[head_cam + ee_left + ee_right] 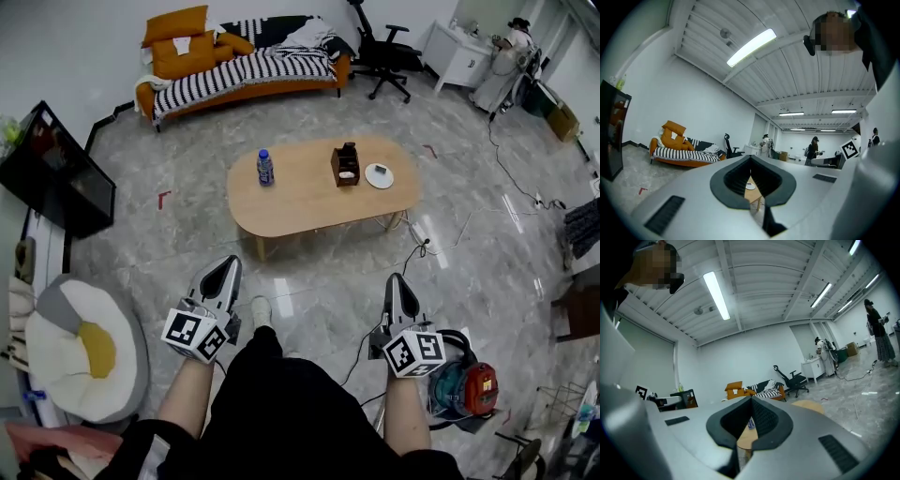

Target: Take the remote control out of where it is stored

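Brown holder [337,165] with white item [347,174] inside

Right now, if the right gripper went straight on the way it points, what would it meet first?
Probably the wooden table; only floor lies between it and the right gripper. Height is unclear, so it might pass over.

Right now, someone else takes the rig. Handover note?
Left gripper: jaws together, empty, held level, well short of the table.
Right gripper: same.
Brown holder stands on the table between a bottle and a white dish. The remote is too small to make out, presumably in the holder.
Done: nothing yet.
Left: close in, open the jaws, lift the remote out of the holder.
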`<state>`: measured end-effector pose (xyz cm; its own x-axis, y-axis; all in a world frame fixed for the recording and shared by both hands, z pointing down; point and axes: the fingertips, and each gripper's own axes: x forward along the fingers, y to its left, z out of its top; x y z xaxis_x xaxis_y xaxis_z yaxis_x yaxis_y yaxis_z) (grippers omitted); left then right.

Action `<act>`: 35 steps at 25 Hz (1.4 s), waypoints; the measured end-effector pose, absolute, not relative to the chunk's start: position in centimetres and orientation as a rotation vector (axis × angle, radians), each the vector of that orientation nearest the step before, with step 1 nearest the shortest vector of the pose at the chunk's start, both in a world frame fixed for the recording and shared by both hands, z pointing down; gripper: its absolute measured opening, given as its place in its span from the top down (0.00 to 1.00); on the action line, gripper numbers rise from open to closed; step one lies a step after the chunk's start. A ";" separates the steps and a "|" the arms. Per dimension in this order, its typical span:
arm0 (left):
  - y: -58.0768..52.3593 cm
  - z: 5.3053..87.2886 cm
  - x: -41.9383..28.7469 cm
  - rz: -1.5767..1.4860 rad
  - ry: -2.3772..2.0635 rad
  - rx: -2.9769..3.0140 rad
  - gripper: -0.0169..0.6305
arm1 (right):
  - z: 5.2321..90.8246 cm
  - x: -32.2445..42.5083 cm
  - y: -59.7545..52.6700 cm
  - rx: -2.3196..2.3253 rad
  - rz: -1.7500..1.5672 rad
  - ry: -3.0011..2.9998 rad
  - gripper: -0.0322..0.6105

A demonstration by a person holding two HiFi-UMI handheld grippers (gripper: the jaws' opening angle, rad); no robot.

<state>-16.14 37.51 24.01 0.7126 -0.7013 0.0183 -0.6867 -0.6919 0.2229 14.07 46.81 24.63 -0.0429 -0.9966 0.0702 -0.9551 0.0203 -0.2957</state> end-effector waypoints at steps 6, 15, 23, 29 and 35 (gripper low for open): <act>31.3 23.6 -14.8 -0.080 -1.070 2.736 0.96 | 23.8 15.4 42.0 -2.126 -0.328 2.117 0.94; 22.5 24.7 -14.5 -0.025 -1.034 2.732 0.96 | 24.6 14.5 34.2 -2.172 -0.360 2.104 0.94; 16.0 25.9 -14.4 0.006 -0.981 2.731 0.96 | 25.0 14.2 28.1 -2.230 -0.360 2.062 0.94; 11.8 26.4 -14.0 0.032 -0.929 2.763 0.96 | 26.5 14.2 23.7 -2.308 -0.379 2.024 0.94; 8.3 27.9 -14.8 0.056 -0.877 2.764 0.96 | 28.4 11.8 20.1 -2.351 -0.413 2.075 0.94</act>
<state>-14.77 8.35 27.87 0.8191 -0.5633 0.1086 -0.5725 -0.7907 0.2166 11.83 20.13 28.38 0.1050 -0.9724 0.2083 -0.9781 -0.1389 -0.1553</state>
